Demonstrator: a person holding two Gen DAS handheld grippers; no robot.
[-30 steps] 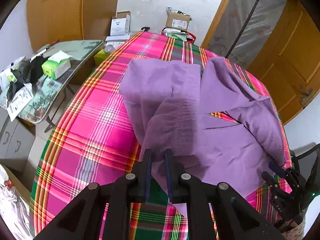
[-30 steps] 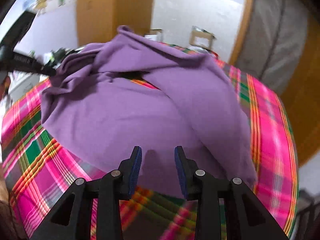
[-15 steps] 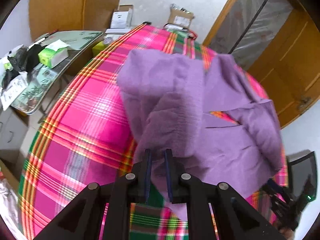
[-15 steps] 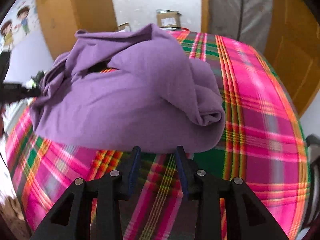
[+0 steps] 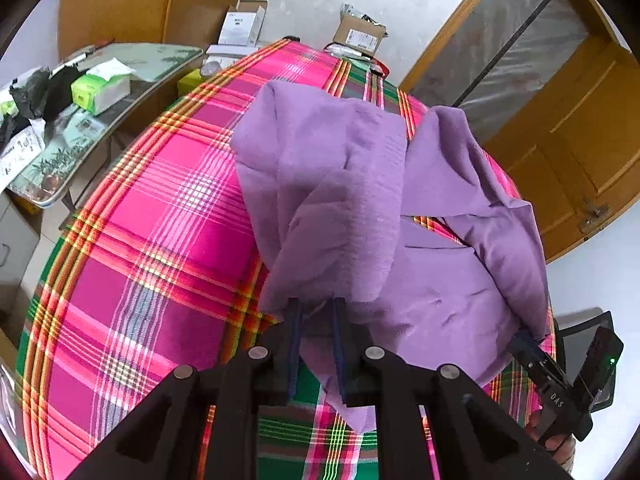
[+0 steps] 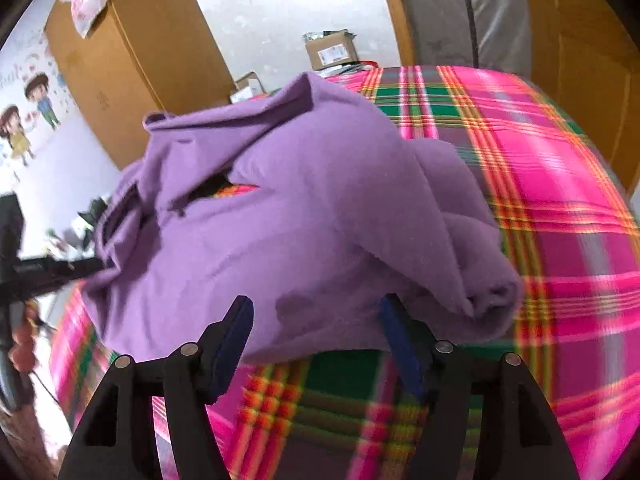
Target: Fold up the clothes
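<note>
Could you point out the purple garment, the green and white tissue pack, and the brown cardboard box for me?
Purple fleece garment (image 5: 332,200): left wrist view, on the raised fold.
Green and white tissue pack (image 5: 102,87): left wrist view, its top face.
Brown cardboard box (image 6: 331,50): right wrist view, its labelled front.

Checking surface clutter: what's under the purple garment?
Under the purple garment only the pink plaid cloth shows, also through a gap. Anything beneath its bunched middle is covered.
</note>
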